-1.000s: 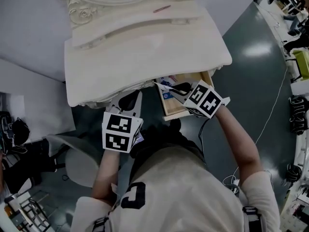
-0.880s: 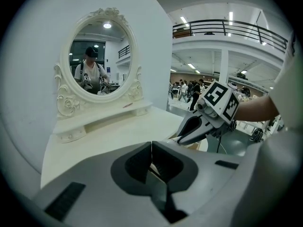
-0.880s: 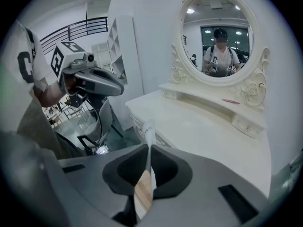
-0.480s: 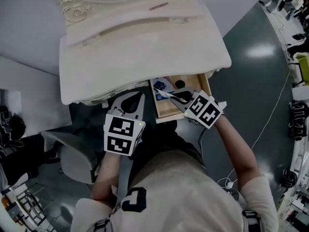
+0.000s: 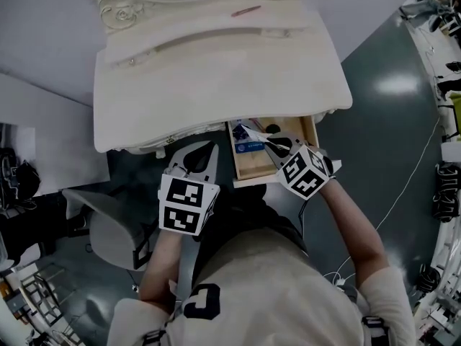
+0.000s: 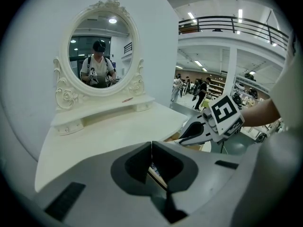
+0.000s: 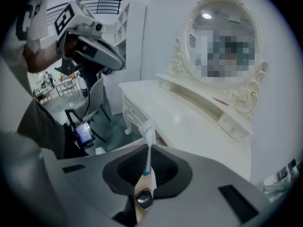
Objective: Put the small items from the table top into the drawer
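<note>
R gripper (image 7: 147, 167) clenched on brush (image 7: 147, 138), tip over open drawer (image 5: 256, 167). Best to lower it w/ brush lying along drawer, clear of stuff inside, then release low. L gripper (image 6: 151, 157) closed, empty, by surface (image 5: 216, 78) edge.

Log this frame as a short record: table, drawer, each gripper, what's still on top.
table: white dressing table with an oval mirror
drawer: drawer pulled open under the table's right side; a blue pack lies in it
right gripper: right gripper shut on a toothbrush, above the open drawer
left gripper: left gripper shut, nothing between its jaws, beside the drawer
still on top: one slim pink item on the shelf below the mirror
task state: toothbrush not yet released
</note>
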`<state>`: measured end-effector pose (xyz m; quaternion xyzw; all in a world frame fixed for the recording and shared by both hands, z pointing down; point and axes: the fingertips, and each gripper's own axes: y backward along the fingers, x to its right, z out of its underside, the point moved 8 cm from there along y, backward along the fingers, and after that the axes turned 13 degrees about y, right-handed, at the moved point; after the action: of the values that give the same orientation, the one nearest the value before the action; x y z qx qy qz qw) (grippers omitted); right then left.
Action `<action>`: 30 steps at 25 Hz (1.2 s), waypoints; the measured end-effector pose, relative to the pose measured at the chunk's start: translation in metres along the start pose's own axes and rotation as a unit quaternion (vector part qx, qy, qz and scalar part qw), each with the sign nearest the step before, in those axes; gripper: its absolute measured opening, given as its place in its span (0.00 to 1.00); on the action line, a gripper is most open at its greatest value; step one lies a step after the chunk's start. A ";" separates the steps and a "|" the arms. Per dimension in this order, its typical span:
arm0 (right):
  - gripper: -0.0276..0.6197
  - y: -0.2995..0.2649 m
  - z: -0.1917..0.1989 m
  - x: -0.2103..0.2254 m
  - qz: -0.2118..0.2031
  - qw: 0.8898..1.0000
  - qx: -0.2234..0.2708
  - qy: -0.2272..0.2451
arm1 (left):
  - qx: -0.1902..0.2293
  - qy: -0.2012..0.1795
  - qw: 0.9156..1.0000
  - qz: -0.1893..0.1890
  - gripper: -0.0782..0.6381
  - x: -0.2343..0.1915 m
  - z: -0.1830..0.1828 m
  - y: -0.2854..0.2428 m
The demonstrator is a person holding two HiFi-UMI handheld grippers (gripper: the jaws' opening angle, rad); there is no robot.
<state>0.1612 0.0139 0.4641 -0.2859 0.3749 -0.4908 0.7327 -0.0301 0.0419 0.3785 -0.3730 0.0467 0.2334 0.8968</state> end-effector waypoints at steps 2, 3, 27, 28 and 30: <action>0.11 -0.005 -0.001 -0.003 0.005 0.999 -0.017 0.046 | 0.000 0.001 1.000 -0.003 0.19 -0.002 0.000 0.000; 0.11 -0.007 -0.001 -0.005 0.007 0.998 -0.023 0.065 | 0.000 0.001 1.000 -0.003 0.19 -0.003 0.000 0.000; 0.11 -0.063 0.015 -0.009 0.048 0.982 -0.093 0.159 | -0.026 0.014 1.000 0.003 0.19 -0.042 0.011 -0.003; 0.11 -0.065 0.016 -0.009 0.050 0.981 -0.094 0.160 | -0.026 0.014 1.000 0.002 0.19 -0.043 0.011 -0.003; 0.11 -0.069 0.018 -0.008 0.057 0.980 -0.099 0.163 | -0.026 0.014 1.000 0.002 0.19 -0.046 0.012 -0.001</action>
<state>0.1389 -0.0023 0.5308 -0.2511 0.5519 -0.4489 0.6564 -0.0718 0.0319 0.3996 -0.3997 0.0537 0.2306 0.8855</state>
